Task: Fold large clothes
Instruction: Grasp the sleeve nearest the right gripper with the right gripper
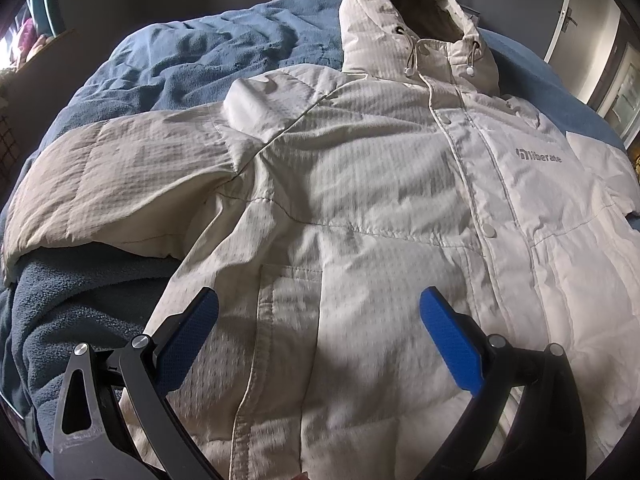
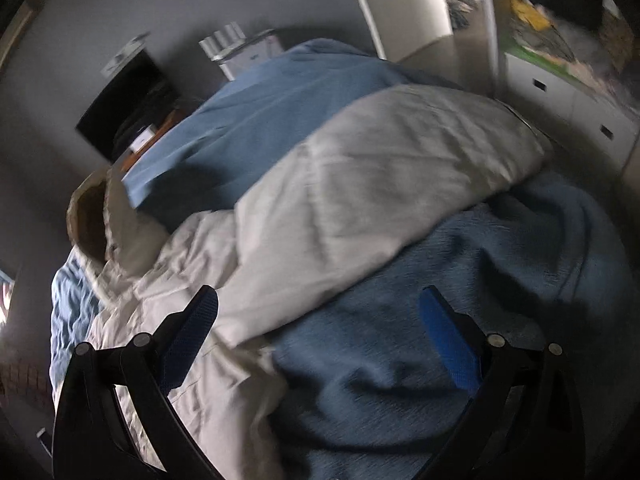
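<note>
Blue bedding [image 1: 208, 56] lies rumpled under the white jacket [image 1: 360, 184] spread face up, and with your left claw [image 1: 320, 312] and right claw [image 2: 320, 312] both apart and empty, a pinch could gather blanket along with the sleeve [image 2: 392, 160].
</note>
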A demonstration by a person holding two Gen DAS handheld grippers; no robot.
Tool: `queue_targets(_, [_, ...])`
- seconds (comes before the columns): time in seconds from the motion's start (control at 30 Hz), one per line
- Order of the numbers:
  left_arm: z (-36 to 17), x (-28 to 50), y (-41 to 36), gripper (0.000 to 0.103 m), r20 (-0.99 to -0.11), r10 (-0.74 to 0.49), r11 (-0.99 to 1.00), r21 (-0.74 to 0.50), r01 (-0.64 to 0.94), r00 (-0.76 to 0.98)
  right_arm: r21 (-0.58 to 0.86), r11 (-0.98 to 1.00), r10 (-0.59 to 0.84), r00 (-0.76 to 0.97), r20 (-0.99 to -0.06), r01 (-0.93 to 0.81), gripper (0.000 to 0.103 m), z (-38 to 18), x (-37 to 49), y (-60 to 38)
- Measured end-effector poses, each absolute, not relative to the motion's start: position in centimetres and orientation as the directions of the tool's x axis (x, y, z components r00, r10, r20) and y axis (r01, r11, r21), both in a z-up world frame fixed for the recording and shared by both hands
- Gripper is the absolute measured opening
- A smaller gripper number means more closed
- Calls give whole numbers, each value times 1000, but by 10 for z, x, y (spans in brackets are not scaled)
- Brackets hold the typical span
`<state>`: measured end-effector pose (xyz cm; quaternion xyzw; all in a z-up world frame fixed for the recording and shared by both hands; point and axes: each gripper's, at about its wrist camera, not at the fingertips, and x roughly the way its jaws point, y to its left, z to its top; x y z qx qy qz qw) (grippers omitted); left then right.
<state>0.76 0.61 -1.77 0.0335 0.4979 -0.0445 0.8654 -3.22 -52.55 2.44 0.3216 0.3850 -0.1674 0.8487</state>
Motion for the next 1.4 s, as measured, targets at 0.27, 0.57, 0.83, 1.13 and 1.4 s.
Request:
queue_targets(0.27, [-18, 11, 7, 97, -871, -40, 994, 14, 106, 489, 553, 619, 70, 662, -747, 558, 54, -4, -25, -549])
queue_targets(0.57, [-18, 13, 9, 97, -873, -39, 995, 13, 103, 485, 599, 525, -27, 715, -699, 605, 46, -8, -17, -602])
queue_targets(0.83, [-19, 15, 9, 97, -877, -30, 995, 19, 97, 479, 701, 362, -79, 770, -633, 614, 23, -11, -16, -656])
queue_targets(1.13, [-19, 16, 8, 97, -876, -41, 994, 15, 112, 480, 517, 698, -179, 820, -544, 495, 16, 100, -2, -593])
queue_targets(1.4, [-17, 14, 12, 97, -869, -73, 994, -23, 108, 489, 350, 891, -96, 875, -475, 288, 16, 162, 15, -460])
